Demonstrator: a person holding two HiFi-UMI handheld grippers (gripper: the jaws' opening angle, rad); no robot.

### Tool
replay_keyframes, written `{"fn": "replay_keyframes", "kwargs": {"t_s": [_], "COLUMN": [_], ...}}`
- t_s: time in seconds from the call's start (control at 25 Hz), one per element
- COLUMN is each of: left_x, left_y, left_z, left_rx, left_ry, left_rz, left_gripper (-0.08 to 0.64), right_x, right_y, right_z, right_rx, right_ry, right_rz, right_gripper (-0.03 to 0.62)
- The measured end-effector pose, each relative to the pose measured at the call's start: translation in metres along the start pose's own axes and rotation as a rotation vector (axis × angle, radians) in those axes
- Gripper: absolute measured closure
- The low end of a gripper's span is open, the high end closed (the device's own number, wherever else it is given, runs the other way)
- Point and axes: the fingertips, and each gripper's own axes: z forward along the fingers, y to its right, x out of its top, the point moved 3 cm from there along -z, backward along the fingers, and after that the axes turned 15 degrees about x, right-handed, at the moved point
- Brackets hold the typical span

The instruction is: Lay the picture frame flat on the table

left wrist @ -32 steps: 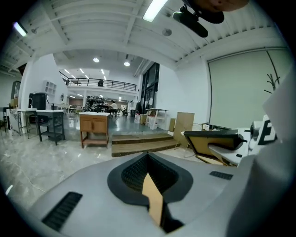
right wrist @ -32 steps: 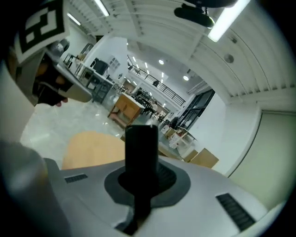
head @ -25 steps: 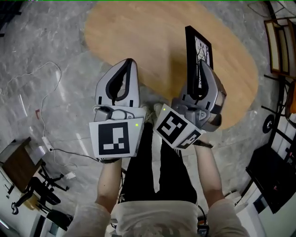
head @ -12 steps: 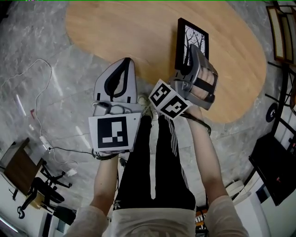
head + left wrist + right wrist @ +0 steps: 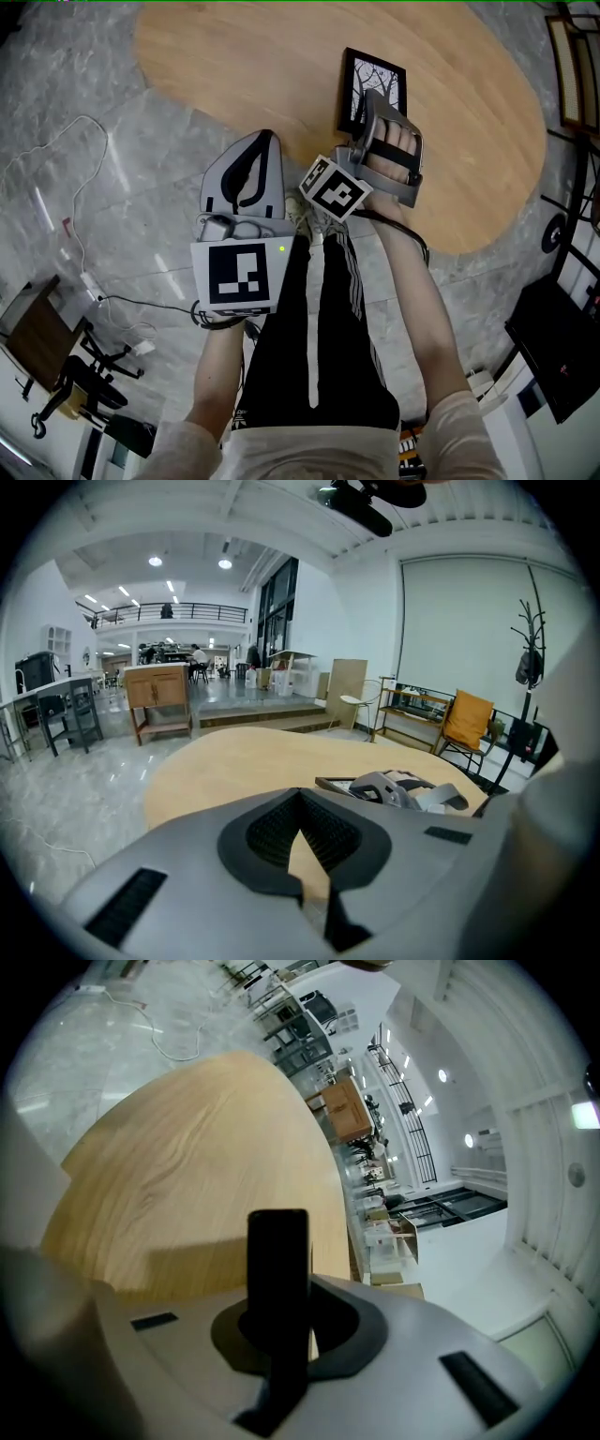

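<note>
The oval wooden table (image 5: 244,56) is spreading wide and bare across the top of your view. Its near edge is curving just under both your hands, with grey floor (image 5: 159,216) running round it. Left of the frame and beyond it, open wood is giving you plenty of room, and the right rim is lying well off. Your right gripper (image 5: 373,105) is clamping the near edge of the black picture frame (image 5: 380,75). The frame is sitting face up, nearly flat and low over the tabletop; whether it is touching, I cannot tell. Your left gripper (image 5: 262,141) is hovering at the table's near edge, jaws together on nothing, apart from the frame.
</note>
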Motion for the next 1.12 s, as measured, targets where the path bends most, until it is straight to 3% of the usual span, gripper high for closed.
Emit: {"fn": "replay_keyframes", "kwargs": {"t_s": [0.16,0.28,0.36,0.52,0.72,1.12], "left_x": [-0.008,-0.012,-0.013,-0.017,-0.013,-0.020], "left_y": [0.002,-0.002,-0.004,-0.009,-0.012,-0.018], "left_z": [-0.003,-0.008,-0.011,-0.016,-0.022,-0.037], "left_rx": [0.006,0.011,0.015,0.031,0.038,0.078], "left_ry": [-0.032,-0.045,-0.045,-0.049,-0.051,-0.084], "left_rz": [0.016,0.016,0.020,0.019,0.001,-0.044], "left_gripper": [0.551,0.551,0.551,0.551,0.551,0.551], "right_x": [0.000,0.001,0.003,0.009,0.006,0.006], "right_y": [-0.010,-0.010,-0.009,-0.021,-0.026,-0.031], "right_z": [0.005,0.004,0.003,0.006,0.005,-0.002], "right_rx": [0.048,0.087,0.156,0.342,0.415,0.658], "right_ry": [0.006,0.039,0.062,0.072,0.061,0.066], "right_rz": [-0.040,-0.003,0.045,0.068,0.006,-0.021], "right_gripper": [0.574,0.570,0.545,0.427,0.396,0.310]}}
